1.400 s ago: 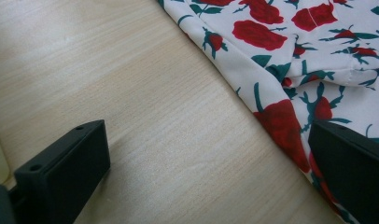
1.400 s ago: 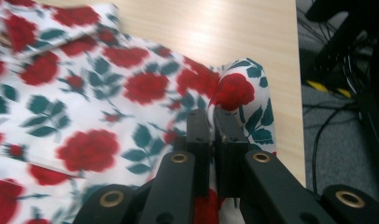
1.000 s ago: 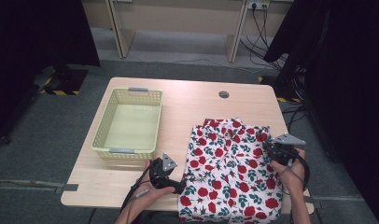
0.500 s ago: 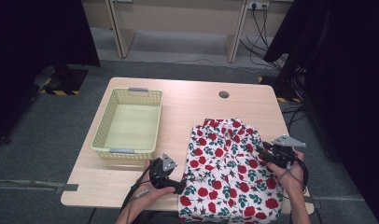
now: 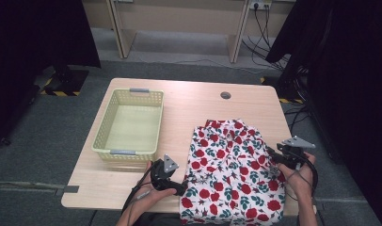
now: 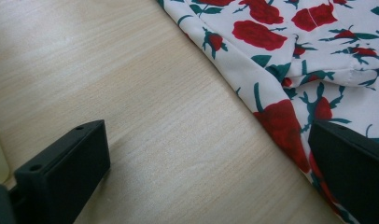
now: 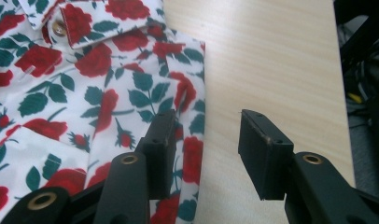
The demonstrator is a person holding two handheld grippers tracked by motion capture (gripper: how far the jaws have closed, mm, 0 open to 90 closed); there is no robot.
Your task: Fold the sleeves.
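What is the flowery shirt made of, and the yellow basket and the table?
The rose-print shirt looks like thin, smooth woven cloth: it folds flat, with soft creases and stitched seams. The basket looks like pale yellow moulded plastic, with walls pierced in a regular lattice and a slight sheen. The table seems to be light wood or a wood-look laminate: fine straight grain, matte surface; which one, I can't tell.

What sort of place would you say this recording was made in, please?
Probably a lab or workshop set up for recording, not a home: a plain wooden table with a cable hole, dark curtains at both sides, and wall sockets with cables trailing to the grey carpeted floor.
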